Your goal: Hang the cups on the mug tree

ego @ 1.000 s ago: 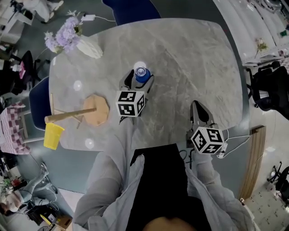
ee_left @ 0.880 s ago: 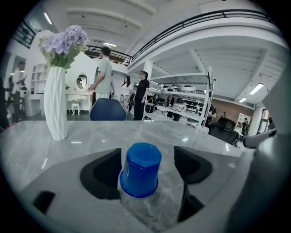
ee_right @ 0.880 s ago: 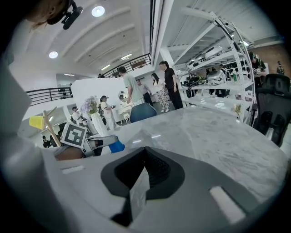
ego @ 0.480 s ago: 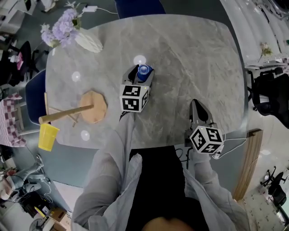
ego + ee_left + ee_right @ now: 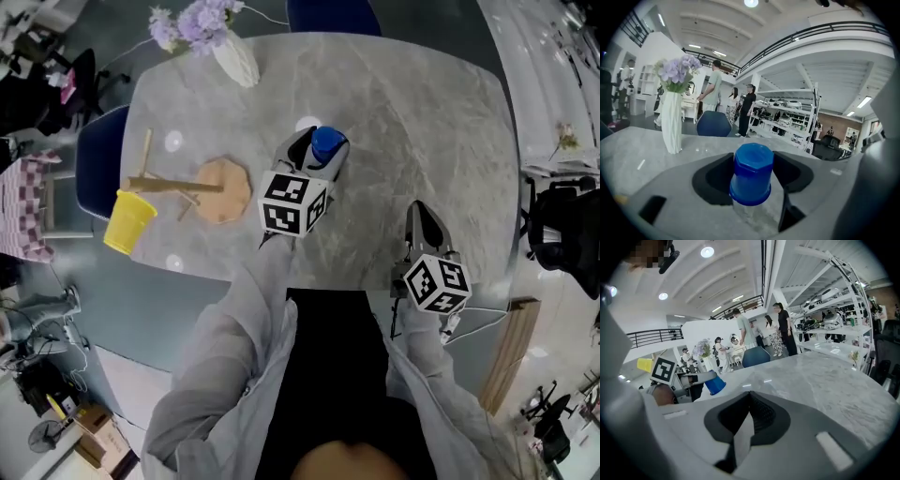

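A blue cup (image 5: 326, 142) sits between the jaws of my left gripper (image 5: 316, 153), which have just been closing and now press on it, holding it above the grey marble table (image 5: 412, 122). In the left gripper view the blue cup (image 5: 752, 171) stands rim down, pinched between the black pads. The wooden mug tree (image 5: 217, 187) stands to the left, with a yellow cup (image 5: 128, 221) hanging on one peg. My right gripper (image 5: 419, 214) hovers near the table's front right, shut on nothing; in its own view the right gripper (image 5: 746, 420) shows both pads meeting.
A white vase (image 5: 236, 58) of purple flowers stands at the table's far left corner. Blue chairs (image 5: 94, 159) stand at the left side and far end. People stand among shelves (image 5: 787, 112) beyond the table.
The left gripper has closed on the blue cup and lifted it off the table. The head view has shifted, so the mug tree shows further right. The right gripper has hardly moved.
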Action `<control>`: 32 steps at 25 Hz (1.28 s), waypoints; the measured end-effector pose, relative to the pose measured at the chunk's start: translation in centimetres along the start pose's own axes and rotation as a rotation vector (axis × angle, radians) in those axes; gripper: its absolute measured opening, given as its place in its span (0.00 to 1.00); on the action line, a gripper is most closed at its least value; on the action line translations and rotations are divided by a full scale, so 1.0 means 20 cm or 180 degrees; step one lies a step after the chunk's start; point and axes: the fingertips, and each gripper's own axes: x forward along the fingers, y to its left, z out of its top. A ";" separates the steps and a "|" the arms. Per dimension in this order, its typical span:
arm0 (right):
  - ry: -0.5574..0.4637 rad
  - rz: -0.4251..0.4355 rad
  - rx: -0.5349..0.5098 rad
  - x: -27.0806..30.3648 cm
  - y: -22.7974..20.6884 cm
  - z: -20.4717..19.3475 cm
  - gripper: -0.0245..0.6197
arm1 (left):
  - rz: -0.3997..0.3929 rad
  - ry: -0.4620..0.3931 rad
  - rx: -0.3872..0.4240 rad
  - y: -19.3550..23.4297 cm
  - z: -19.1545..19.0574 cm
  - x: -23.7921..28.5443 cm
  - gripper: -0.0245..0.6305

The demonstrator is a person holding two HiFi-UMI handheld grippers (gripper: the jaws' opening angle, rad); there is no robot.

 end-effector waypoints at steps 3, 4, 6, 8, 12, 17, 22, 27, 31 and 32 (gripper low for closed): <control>0.0014 0.0104 -0.0076 -0.02 0.06 -0.01 0.05 | 0.0042 -0.0144 -0.0068 -0.04 0.01 -0.18 0.42; 0.0020 0.0147 -0.0105 -0.02 0.09 -0.01 0.05 | 0.0062 -0.0196 -0.0096 -0.05 0.01 -0.25 0.42; 0.0048 0.0246 -0.0170 -0.03 0.15 -0.02 0.05 | 0.0108 -0.0314 -0.0168 -0.07 0.01 -0.40 0.42; 0.0093 0.0355 -0.0241 -0.02 0.24 -0.04 0.05 | 0.0176 -0.0417 -0.0239 -0.06 0.01 -0.56 0.42; 0.0177 0.0579 -0.0411 0.00 0.45 -0.08 0.05 | 0.0508 -0.0706 -0.0282 0.01 0.00 -0.90 0.42; 0.0320 0.0844 -0.0592 0.02 0.75 -0.16 0.05 | 0.1063 -0.1157 -0.0282 0.21 0.03 -1.33 0.42; 0.0431 0.1051 -0.0767 0.07 1.07 -0.26 0.05 | 0.1511 -0.1583 -0.0558 0.48 -0.02 -1.74 0.42; 0.0494 0.1190 -0.0853 0.08 1.21 -0.30 0.05 | 0.1804 -0.1854 -0.0796 0.61 -0.06 -1.94 0.42; 0.0525 0.1253 -0.0891 0.08 1.29 -0.31 0.05 | 0.1938 -0.2133 -0.1082 0.75 -0.08 -2.01 0.42; 0.0530 0.1255 -0.0895 0.08 1.30 -0.31 0.05 | 0.1941 -0.2212 -0.1154 0.78 -0.08 -2.01 0.41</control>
